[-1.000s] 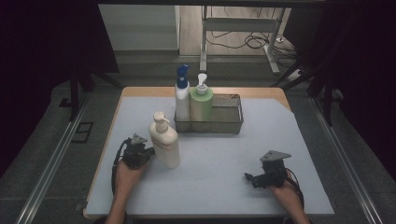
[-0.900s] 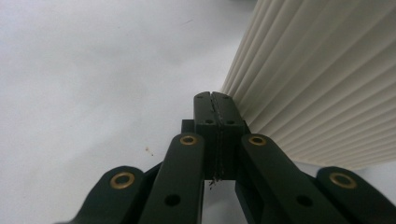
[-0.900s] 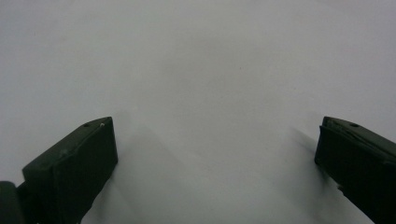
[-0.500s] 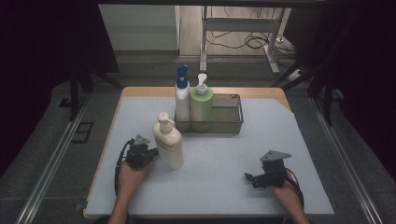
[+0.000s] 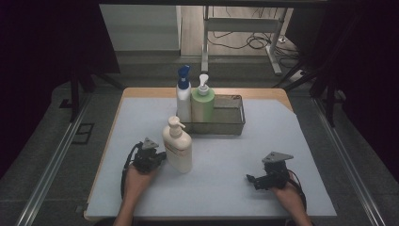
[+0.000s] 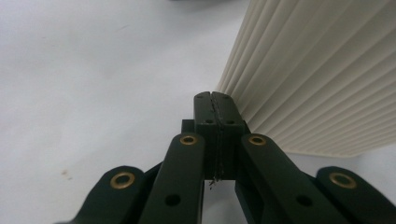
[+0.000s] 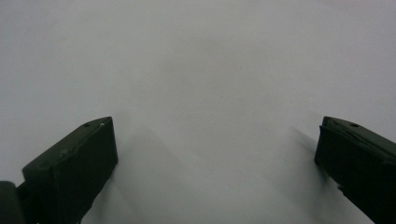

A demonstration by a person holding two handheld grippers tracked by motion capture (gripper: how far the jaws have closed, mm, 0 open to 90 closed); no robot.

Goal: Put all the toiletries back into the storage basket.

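Observation:
A cream pump bottle [image 5: 179, 150] stands upright on the pale table mat [image 5: 221, 160], left of centre. My left gripper [image 5: 160, 157] lies low on the mat at the bottle's left side, shut with nothing between its jaws. In the left gripper view the closed fingertips [image 6: 215, 95] sit right beside the bottle's ribbed cream wall [image 6: 317, 79]; I cannot tell whether they touch. My right gripper [image 5: 251, 179] rests near the front right of the mat and points left. Its jaws stand wide apart over bare mat in the right gripper view [image 7: 215, 126].
A wire basket [image 5: 233, 123] stands at the back centre of the mat. A white bottle with a blue spray cap [image 5: 183, 94] and a green pump bottle [image 5: 203, 104] stand at its left end. Dark floor and metal rails surround the table.
The cream bottle and my left gripper have shifted together a little to the right and toward the front edge. The right gripper has not moved.

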